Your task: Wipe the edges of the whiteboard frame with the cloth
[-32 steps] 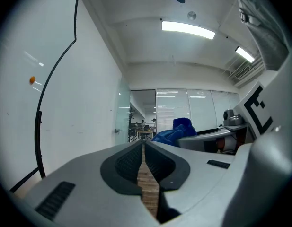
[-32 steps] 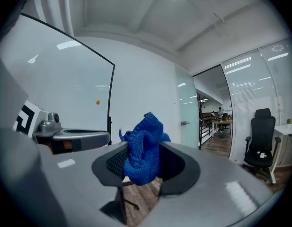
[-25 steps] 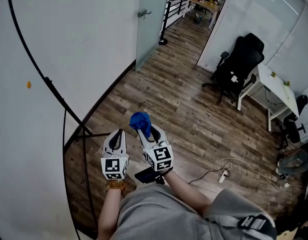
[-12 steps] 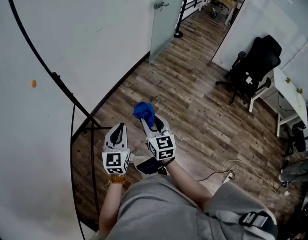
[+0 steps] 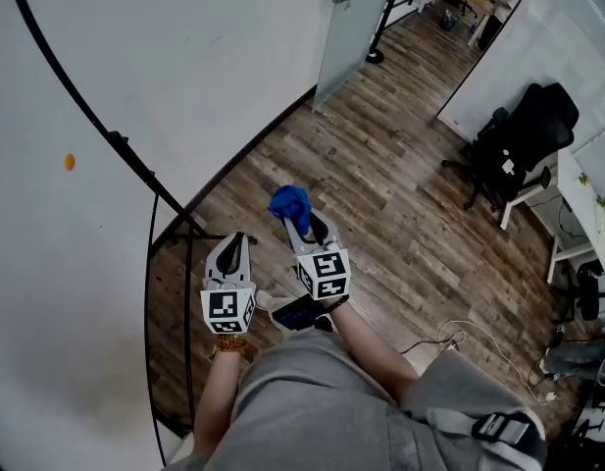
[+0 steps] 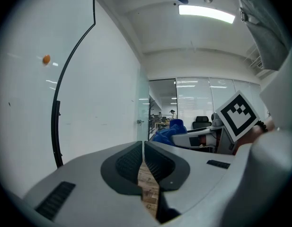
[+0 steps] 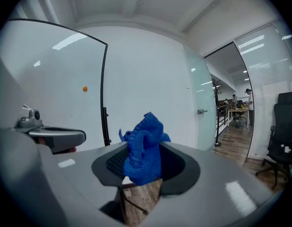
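One blue cloth [image 5: 288, 204] sits clamped in the right gripper [image 5: 301, 224]. The left gripper [image 5: 232, 240], jaws together, holds nothing. Both are near the whiteboard's [image 5: 57, 263] black frame [image 5: 117, 139], not touching it.

In the head view the whiteboard [image 5: 57, 263] fills the side from seven to eleven o'clock, and its frame [image 7: 103, 79] runs along its right edge. The left gripper [image 5: 232, 240] hangs at the frame's three o'clock; how near it is cannot be told. The right gripper [image 5: 304, 226] sits just beside the left gripper, to its right, with the cloth [image 5: 290, 205] between its jaws and sticking out forward. A door [image 5: 349, 18] stands at twelve o'clock and an office chair [image 5: 523, 135] at two, with what seems a desk [image 5: 584, 199] behind it. A power strip [image 5: 449, 340] lies on the floor [image 5: 380, 184] at four.
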The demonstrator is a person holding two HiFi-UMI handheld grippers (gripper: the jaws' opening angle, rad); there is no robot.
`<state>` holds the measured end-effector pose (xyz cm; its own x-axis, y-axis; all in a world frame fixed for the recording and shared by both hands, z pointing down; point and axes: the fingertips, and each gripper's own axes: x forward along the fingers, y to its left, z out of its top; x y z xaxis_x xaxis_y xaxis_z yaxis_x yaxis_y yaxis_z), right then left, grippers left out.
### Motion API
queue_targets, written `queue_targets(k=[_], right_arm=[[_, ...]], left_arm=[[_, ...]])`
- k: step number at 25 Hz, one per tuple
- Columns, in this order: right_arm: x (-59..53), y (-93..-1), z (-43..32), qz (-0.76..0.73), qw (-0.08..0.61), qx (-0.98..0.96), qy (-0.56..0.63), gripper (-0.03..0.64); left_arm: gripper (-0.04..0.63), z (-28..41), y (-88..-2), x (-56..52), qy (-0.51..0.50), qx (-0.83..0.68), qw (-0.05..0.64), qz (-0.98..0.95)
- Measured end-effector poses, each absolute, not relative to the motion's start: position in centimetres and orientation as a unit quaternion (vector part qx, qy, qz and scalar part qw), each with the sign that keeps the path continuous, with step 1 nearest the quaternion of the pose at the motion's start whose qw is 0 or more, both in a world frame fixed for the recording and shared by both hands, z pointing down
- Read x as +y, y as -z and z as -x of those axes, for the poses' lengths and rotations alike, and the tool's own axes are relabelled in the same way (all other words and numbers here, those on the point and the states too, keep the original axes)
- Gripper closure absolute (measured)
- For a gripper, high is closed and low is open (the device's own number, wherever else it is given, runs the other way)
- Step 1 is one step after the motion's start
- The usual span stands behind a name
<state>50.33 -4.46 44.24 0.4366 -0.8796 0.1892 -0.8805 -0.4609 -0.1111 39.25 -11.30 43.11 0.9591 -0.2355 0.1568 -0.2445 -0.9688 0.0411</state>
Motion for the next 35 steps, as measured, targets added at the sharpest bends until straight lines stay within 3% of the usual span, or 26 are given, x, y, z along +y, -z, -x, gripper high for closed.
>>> queue_targets(k=[35], right_arm=[[-30.8,-53.4,-48.7,-0.642,0.025,-0.755,-0.131,0.456]], left_arm=[[0.572,-37.1,-47.9,-26.4,-0.135,-0.28,0.065,-0.948]])
